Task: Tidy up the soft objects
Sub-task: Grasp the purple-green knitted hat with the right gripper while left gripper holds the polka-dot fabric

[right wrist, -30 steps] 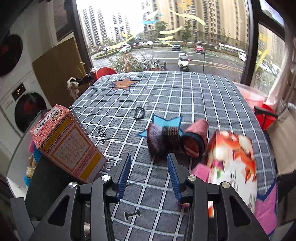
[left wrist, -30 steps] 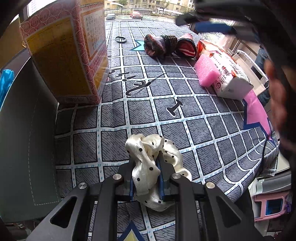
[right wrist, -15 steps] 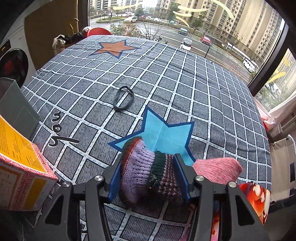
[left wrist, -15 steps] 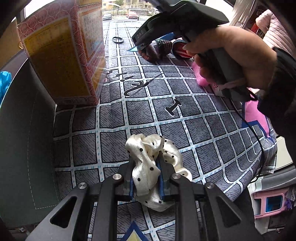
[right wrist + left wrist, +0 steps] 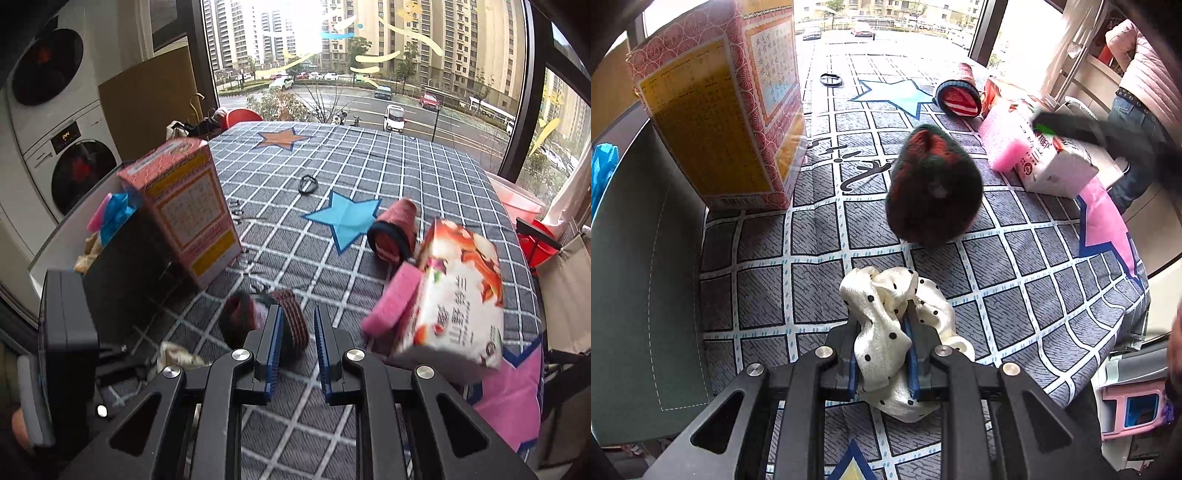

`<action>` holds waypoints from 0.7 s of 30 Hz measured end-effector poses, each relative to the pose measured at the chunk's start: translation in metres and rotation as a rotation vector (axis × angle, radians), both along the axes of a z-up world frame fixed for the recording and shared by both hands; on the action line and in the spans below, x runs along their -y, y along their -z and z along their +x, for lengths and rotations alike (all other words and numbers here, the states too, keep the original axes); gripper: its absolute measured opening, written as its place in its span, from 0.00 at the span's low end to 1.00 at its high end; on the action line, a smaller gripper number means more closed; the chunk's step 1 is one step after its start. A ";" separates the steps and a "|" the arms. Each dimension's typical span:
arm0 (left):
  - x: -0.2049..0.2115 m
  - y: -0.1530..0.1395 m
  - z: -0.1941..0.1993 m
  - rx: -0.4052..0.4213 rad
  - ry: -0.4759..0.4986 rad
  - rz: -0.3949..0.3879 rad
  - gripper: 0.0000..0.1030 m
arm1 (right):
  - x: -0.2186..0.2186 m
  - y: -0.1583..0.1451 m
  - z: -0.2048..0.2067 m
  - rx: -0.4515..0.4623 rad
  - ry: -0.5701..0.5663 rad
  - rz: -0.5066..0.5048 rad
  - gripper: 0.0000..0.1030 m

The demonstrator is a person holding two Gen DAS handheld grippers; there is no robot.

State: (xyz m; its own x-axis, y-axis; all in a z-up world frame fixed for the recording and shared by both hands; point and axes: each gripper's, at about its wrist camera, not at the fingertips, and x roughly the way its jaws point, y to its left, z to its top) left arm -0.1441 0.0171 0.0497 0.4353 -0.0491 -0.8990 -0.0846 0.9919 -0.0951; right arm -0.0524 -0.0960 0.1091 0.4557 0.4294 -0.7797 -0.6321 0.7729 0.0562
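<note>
Risks first: scrunchie pinched only through a middle fold, both lobes hanging loose past the pads, so likely to slide free or snag on the rim of the grey felt bin if swung fast. Knitted bundle blurred in both views, apparently not at rest; liable to roll toward the patterned box or unroll, spoiling a clean pinch. Tissue pack and pink sponge close on the right, easily knocked by a wide approach.

Left gripper: low over the checked tablecloth, pointing across the table, jaws narrow and clamped on the cream dotted scrunchie at the near edge, bin just to its left.

Right gripper: raised and tilted down toward the table, jaws set to a narrow gap with cloth visible between them and nothing gripped. Knitted bundle just beyond and left of its fingertips, partly hidden by the left finger. 1 more rolled knit farther off, beside the tissue pack; probably still to be sorted.
</note>
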 end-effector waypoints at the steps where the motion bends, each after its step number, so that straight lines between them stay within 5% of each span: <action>1: -0.001 0.000 -0.001 0.003 -0.004 -0.006 0.22 | 0.005 0.003 -0.004 -0.018 -0.001 0.002 0.20; 4: -0.005 0.001 -0.004 0.004 -0.013 -0.028 0.22 | 0.013 0.011 -0.006 -0.069 0.005 0.058 0.25; 7: -0.004 0.001 -0.006 0.008 -0.011 -0.017 0.22 | 0.007 0.012 0.005 -0.113 0.032 0.123 0.81; 11: -0.013 0.002 -0.008 0.011 -0.020 -0.056 0.22 | -0.024 0.009 0.016 -0.062 -0.026 0.127 0.83; 21: -0.017 0.001 -0.013 0.024 -0.014 -0.062 0.22 | -0.077 0.047 0.038 -0.110 -0.197 -0.009 0.83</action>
